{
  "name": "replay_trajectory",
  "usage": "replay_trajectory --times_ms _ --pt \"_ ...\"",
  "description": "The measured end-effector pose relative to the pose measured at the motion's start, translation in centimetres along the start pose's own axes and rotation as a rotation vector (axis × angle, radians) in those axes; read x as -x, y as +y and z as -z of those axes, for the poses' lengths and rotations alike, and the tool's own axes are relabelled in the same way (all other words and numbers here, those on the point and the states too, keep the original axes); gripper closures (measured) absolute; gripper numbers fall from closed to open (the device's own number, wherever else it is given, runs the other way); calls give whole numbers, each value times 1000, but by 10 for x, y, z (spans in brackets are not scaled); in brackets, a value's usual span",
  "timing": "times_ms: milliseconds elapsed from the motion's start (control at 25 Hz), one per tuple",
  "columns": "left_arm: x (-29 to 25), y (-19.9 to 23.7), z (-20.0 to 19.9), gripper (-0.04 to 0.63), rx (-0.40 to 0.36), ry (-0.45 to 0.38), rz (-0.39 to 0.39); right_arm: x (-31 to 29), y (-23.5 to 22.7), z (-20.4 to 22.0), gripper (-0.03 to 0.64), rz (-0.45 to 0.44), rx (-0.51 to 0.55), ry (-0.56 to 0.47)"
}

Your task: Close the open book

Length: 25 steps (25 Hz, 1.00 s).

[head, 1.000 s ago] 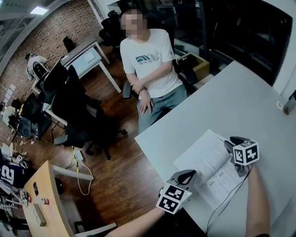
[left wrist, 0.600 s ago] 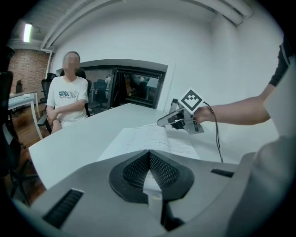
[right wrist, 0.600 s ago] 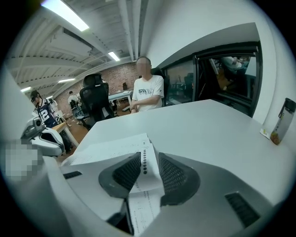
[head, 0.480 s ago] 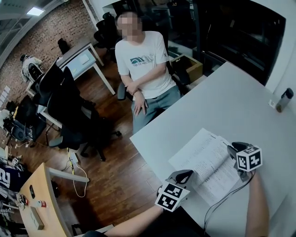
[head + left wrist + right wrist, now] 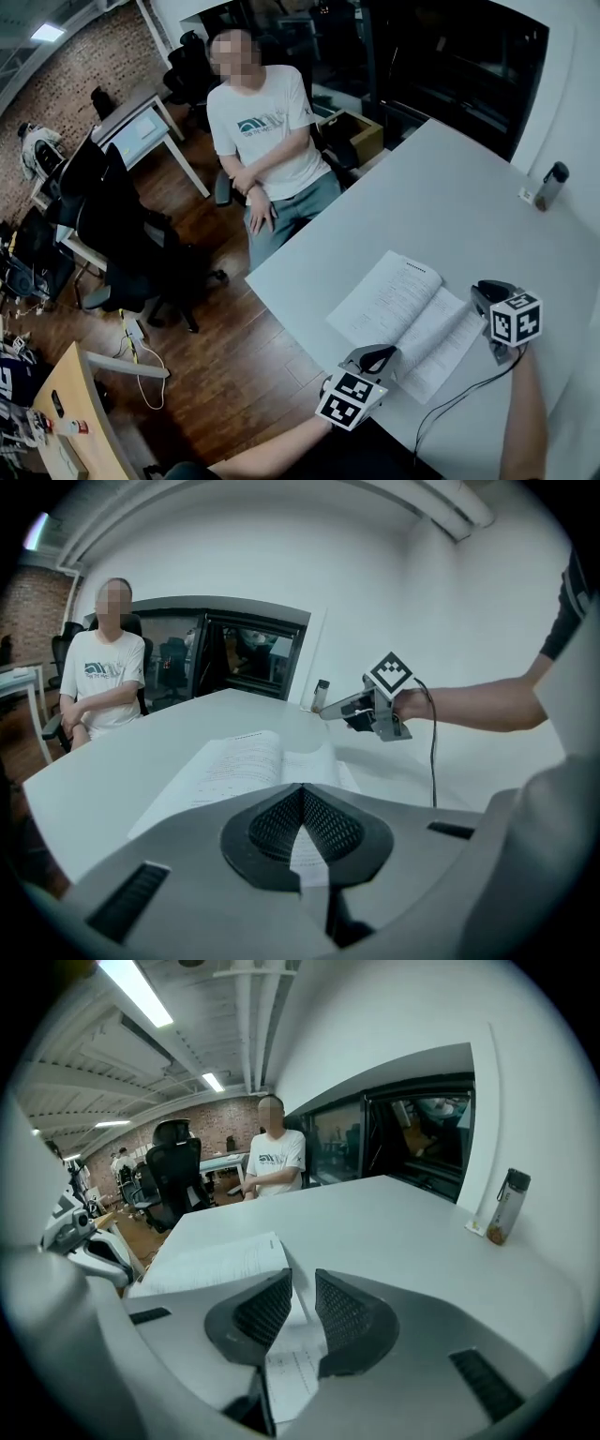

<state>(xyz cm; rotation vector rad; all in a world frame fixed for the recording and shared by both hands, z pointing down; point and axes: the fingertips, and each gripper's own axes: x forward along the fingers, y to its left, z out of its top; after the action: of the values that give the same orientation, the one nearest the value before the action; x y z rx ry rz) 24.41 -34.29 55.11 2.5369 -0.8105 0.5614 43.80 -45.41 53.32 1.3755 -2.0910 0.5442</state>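
The open book (image 5: 403, 309) lies flat on the white table (image 5: 450, 211), with printed pages facing up. My left gripper (image 5: 373, 356) hovers at the book's near left edge. In the left gripper view its pads (image 5: 302, 789) meet at the tips, and only the page (image 5: 234, 766) shows below them. My right gripper (image 5: 487, 292) hangs above the book's right edge. Its jaws are closing, and a gap still shows at the right gripper (image 5: 302, 1283). The pads touch nothing, and the page (image 5: 216, 1260) lies beneath them.
A person sits on a chair (image 5: 267, 141) beyond the table's far edge. A bottle (image 5: 551, 185) stands at the table's far right, near the wall. Office chairs and desks (image 5: 112, 216) fill the wooden floor to the left. A cable (image 5: 459, 398) trails from my right gripper.
My right gripper has drifted from over the right page to just past the book's right edge and has risen. My left gripper has stayed by the near left edge. The view has swung.
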Motion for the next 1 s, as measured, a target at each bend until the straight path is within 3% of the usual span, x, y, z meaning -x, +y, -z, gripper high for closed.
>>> replay_trajectory --times_ms 280,520,680,1000 --pt "17 19 -4 591 31 -18 -77 -36 26 -37 534 -54 41 -23" --pt "24 42 -7 591 48 -25 -148 -96 34 -36 533 -75 28 31" --pt "30 53 -4 591 56 -19 -176 -126 37 -23 529 -99 -34 102" --pt "31 67 9 591 74 4 -189 -114 32 1 531 -133 11 178"
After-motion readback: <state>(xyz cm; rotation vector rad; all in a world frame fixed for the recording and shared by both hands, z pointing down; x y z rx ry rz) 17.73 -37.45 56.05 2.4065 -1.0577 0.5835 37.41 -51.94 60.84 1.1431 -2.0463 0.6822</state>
